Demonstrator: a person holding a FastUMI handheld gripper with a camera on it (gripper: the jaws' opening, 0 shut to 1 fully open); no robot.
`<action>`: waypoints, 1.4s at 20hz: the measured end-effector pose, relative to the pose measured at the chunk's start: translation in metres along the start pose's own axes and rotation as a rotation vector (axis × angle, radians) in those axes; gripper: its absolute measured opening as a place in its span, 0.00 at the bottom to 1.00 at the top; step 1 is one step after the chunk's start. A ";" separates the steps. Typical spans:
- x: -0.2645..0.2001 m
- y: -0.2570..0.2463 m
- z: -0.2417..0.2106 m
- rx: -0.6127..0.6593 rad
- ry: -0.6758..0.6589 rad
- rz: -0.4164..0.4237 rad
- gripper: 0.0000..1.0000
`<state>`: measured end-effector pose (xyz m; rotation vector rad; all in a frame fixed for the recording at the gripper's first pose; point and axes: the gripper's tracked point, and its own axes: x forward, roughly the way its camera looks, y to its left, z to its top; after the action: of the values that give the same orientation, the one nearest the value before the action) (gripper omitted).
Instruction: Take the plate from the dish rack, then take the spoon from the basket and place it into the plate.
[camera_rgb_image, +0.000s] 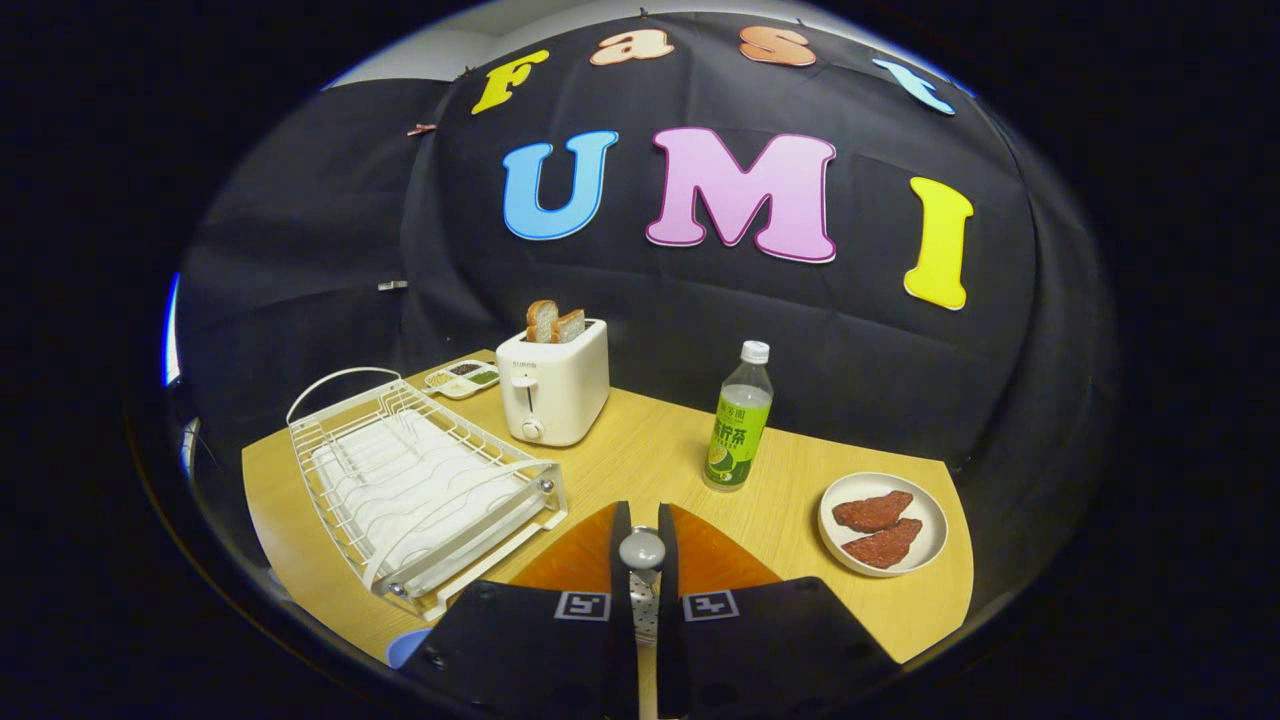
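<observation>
My gripper (643, 520) is shut on a metal spoon (641, 550). The spoon's rounded end stands between the two fingers and its stem runs back down between them. Right behind and under the fingers lies an orange plate (720, 560) on the wooden table, its halves showing on either side of them. The spoon hangs over the plate's middle; whether it touches the plate I cannot tell. To the left stands the white wire dish rack (420, 480) with no dishes in it. A blue edge (405, 646) peeks out below the rack, by the left finger.
A white toaster (553, 385) with two bread slices stands beyond the plate. A green drink bottle (738, 420) is ahead to the right. A white plate with two meat pieces (882, 523) sits far right near the table's edge. A small condiment tray (462, 378) lies behind the rack.
</observation>
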<state>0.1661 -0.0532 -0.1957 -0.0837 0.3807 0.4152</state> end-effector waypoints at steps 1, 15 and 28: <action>-0.007 0.001 0.013 0.010 -0.016 0.015 0.11; -0.120 0.042 0.039 0.105 -0.065 0.265 0.11; -0.104 0.079 -0.077 -0.090 0.051 0.238 0.13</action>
<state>0.0195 -0.0325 -0.2275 -0.1370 0.4239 0.6664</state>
